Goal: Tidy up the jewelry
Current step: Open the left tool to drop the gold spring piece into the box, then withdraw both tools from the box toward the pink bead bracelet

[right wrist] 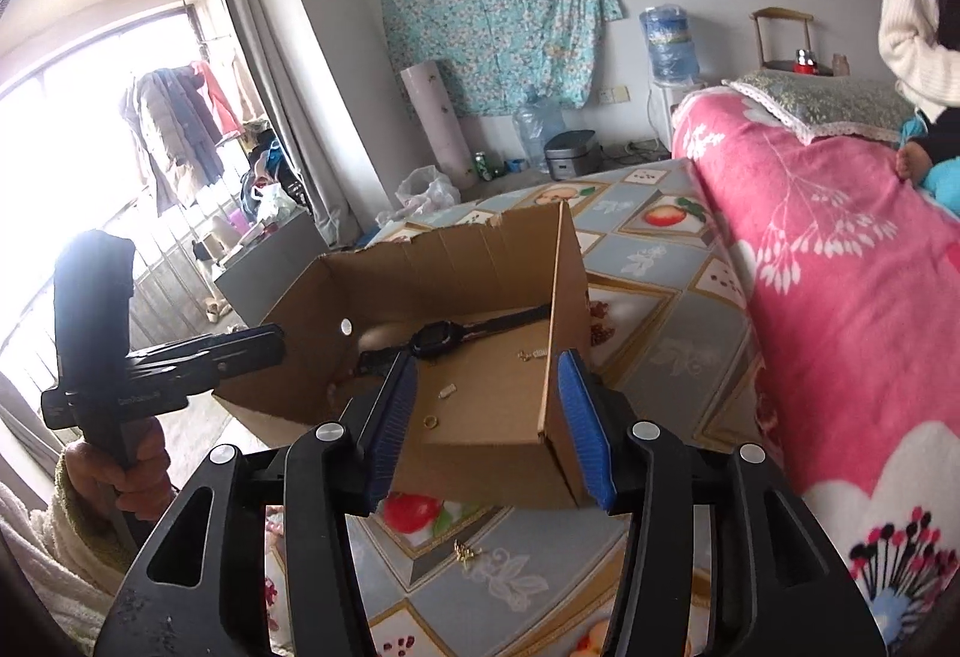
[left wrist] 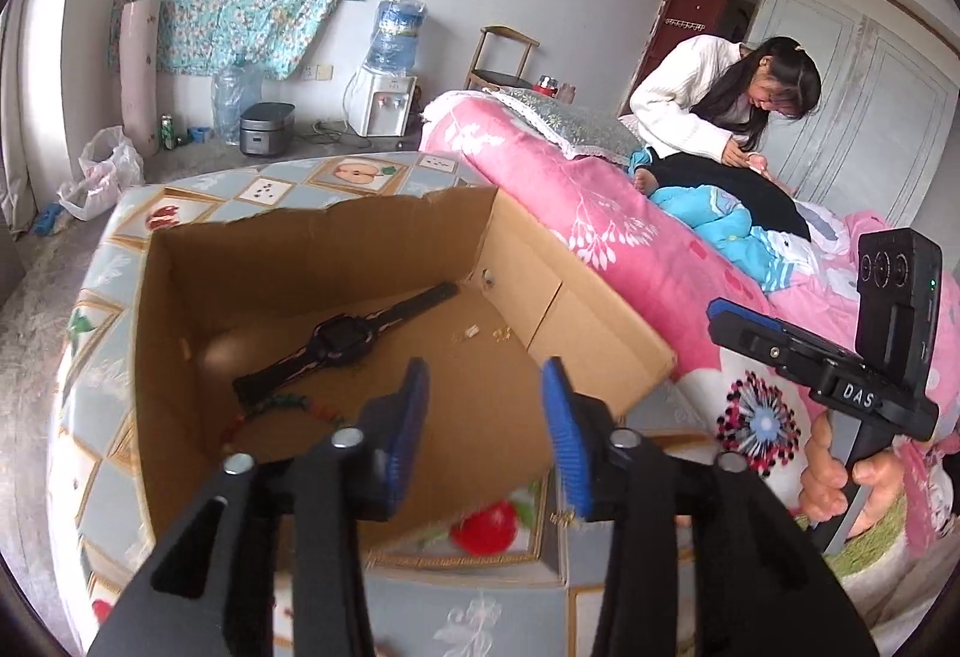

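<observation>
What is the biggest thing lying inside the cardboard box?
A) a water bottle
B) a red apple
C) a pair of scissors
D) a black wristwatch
D: a black wristwatch lies stretched out on the floor of the cardboard box, with only small bits of jewelry such as a gold ring near it.
</observation>
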The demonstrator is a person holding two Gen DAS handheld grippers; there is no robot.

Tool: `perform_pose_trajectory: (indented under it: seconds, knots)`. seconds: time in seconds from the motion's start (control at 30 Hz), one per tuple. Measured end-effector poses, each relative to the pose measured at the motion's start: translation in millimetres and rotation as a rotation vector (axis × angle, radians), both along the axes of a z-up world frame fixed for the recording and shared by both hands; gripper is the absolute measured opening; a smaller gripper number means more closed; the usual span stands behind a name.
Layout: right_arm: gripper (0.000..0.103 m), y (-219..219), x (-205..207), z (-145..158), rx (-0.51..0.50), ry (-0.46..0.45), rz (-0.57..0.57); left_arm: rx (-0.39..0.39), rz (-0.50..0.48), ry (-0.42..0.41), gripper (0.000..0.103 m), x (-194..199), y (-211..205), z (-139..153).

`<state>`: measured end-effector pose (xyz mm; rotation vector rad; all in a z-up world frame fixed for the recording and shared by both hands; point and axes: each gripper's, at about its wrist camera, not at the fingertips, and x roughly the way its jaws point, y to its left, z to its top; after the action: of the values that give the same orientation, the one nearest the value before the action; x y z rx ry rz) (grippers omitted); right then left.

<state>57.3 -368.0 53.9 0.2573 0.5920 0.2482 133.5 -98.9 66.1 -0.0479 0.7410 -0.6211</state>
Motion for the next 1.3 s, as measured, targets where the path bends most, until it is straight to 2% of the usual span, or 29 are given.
perform_pose_trajectory:
  seconds: [0.17, 0.2, 0.3, 0.37, 0.5, 0.67, 0.8, 1.03, 1.3]
  knots:
    - [0.055, -2.2, -24.5, -17.1, 0.019, 0.072, -0.017, 0.047, 0.040, -0.016, 0.066, -37.2, 34.3, -5.1]
    - [0.059, -1.2, -27.4, -21.2, 0.022, 0.089, -0.012, 0.059, 0.046, -0.014, 0.070, -42.7, 39.0, -6.8]
    - [0.061, 2.9, -30.4, -37.5, 0.031, 0.154, 0.007, 0.106, 0.070, 0.004, 0.074, -60.4, 51.9, -17.0]
    - [0.061, 9.3, -29.2, -49.7, 0.021, 0.199, 0.009, 0.111, 0.093, 0.039, 0.074, -67.8, 57.6, -28.6]
    - [0.061, 26.0, -24.3, -70.0, 0.024, 0.247, 0.017, 0.106, 0.118, 0.148, 0.074, -76.2, 59.4, -60.4]
    - [0.061, 53.3, -14.3, -85.3, -0.031, 0.282, 0.021, 0.237, 0.143, 0.161, 0.074, -83.4, 46.6, -94.2]
    - [0.061, 65.3, -13.9, -91.6, -0.055, 0.288, 0.016, 0.304, 0.138, 0.171, 0.074, -79.6, 43.5, -112.7]
    - [0.061, 63.0, -12.4, -98.0, -0.032, 0.307, 0.017, 0.381, 0.115, 0.128, 0.064, -80.9, 37.0, -119.1]
    - [0.061, 58.4, -10.5, -99.6, -0.019, 0.307, 0.013, 0.404, 0.073, 0.137, 0.050, -84.3, 28.2, -122.3]
